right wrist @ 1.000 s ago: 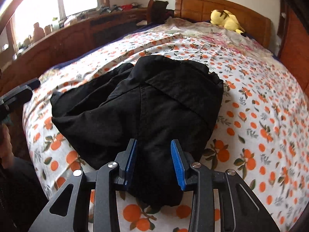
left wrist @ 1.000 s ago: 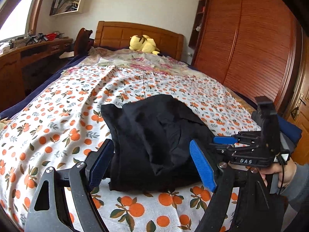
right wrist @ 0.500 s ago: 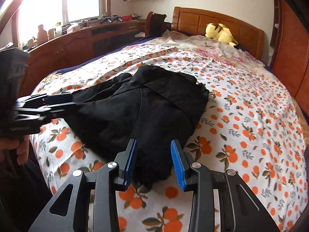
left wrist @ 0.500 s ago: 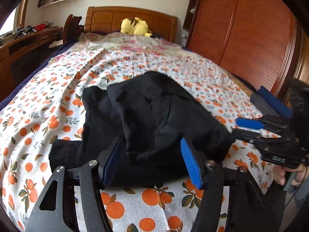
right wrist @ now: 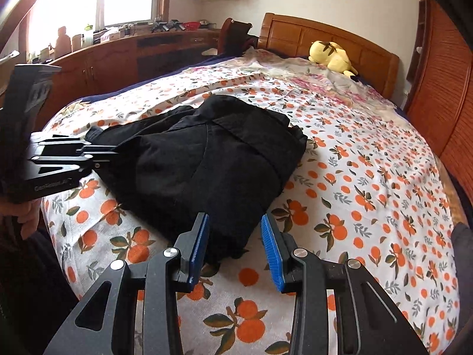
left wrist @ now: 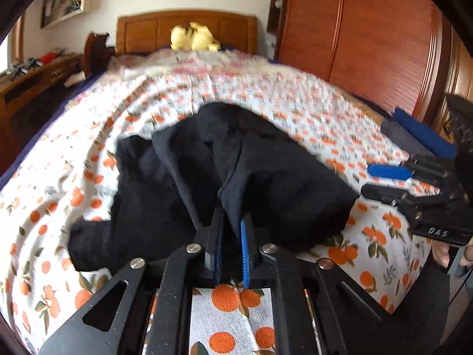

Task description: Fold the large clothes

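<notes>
A large black garment lies bunched on the orange-print bedsheet near the foot of the bed. My left gripper is shut on a fold of its near edge, and the cloth rises in a ridge from the jaws. In the right wrist view the garment lies ahead, with the left gripper gripping its left edge. My right gripper is open at the garment's near right corner, its fingers either side of the hem. It shows at the right of the left wrist view.
A yellow plush toy lies by the wooden headboard. A wooden wardrobe stands right of the bed, a wooden desk with clutter under the window to the left. Crumpled floral bedding lies near the headboard.
My left gripper has closed on the garment's near edge and lifted a fold. My right gripper has drawn back toward the bed's foot and opened wider.
</notes>
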`<state>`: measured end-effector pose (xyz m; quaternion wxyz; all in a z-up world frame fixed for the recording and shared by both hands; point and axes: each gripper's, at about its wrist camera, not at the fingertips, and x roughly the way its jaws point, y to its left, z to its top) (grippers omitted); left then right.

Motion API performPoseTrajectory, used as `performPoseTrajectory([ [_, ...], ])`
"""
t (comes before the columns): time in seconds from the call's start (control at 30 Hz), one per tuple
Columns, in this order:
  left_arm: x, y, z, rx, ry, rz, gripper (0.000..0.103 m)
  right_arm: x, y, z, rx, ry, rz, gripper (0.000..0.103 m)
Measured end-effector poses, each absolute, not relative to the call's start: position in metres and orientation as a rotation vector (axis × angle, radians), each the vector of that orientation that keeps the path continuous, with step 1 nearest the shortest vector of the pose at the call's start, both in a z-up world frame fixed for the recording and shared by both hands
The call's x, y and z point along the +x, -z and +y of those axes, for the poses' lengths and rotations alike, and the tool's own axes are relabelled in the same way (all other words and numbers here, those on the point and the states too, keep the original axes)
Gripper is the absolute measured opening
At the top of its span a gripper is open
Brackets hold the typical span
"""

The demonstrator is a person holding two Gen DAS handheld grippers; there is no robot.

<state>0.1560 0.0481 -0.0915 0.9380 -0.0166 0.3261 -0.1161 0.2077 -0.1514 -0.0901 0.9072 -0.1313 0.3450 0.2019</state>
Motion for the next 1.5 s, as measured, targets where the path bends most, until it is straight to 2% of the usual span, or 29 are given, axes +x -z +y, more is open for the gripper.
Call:
performPoseTrajectory([
  [0.17,0.147,0.07,0.077,-0.084,0.175,0.573,0.008,0.211,0.08,-0.142,-0.268,-0.427,0.689,0.038],
  [0.43,0.139,0.071,0.13,-0.133,0.076,0.573,0.008,0.224,0.061,-0.097,-0.259,-0.524,0.644,0.038],
  [0.73,0.14,0.091,0.174,-0.125,-0.121,0.611,0.008,0.238,0.093,-0.066,-0.211,-0.63,0.733,0.038],
  [0.97,0.15,0.102,0.184,-0.121,-0.15,0.636,0.008,0.239,0.087,-0.065,-0.069,-0.715,0.722,0.038],
  [1.23,0.168,0.109,0.198,-0.107,-0.181,0.667,0.008,0.223,0.087,-0.043,-0.136,-0.753,0.717,0.038],
  [1.5,0.166,0.116,0.2,-0.118,-0.186,0.702,0.008,0.237,0.118,-0.018,-0.283,-0.717,0.789,0.038],
])
